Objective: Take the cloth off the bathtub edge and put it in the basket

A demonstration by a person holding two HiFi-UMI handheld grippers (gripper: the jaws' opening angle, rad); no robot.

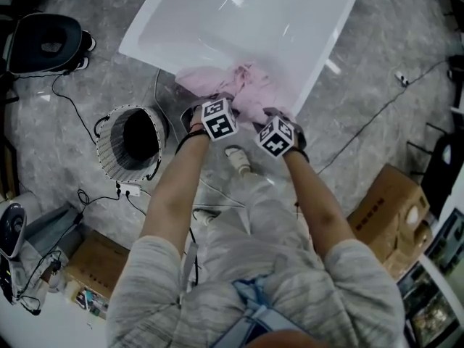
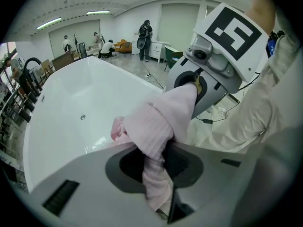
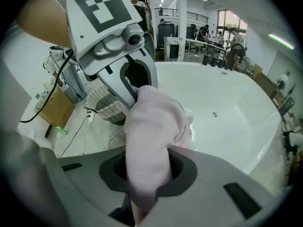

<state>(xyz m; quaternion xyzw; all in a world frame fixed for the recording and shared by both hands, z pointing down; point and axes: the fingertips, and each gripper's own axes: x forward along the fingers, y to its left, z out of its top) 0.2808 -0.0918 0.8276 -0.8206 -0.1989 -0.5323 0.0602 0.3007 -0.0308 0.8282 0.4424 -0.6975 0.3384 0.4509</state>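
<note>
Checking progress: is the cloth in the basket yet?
No, the pink cloth is bunched at the bathtub edge, apart from the basket.

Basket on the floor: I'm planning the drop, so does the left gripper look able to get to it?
Probably yes: the basket stands open on the floor just left of the left gripper, with nothing between them. The right gripper also grips the cloth, so both would likely move together.

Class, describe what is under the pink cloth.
The white bathtub's near edge runs under the pink cloth. The stretch of rim directly below is covered, so whether cloth touches it cannot be seen.
</note>
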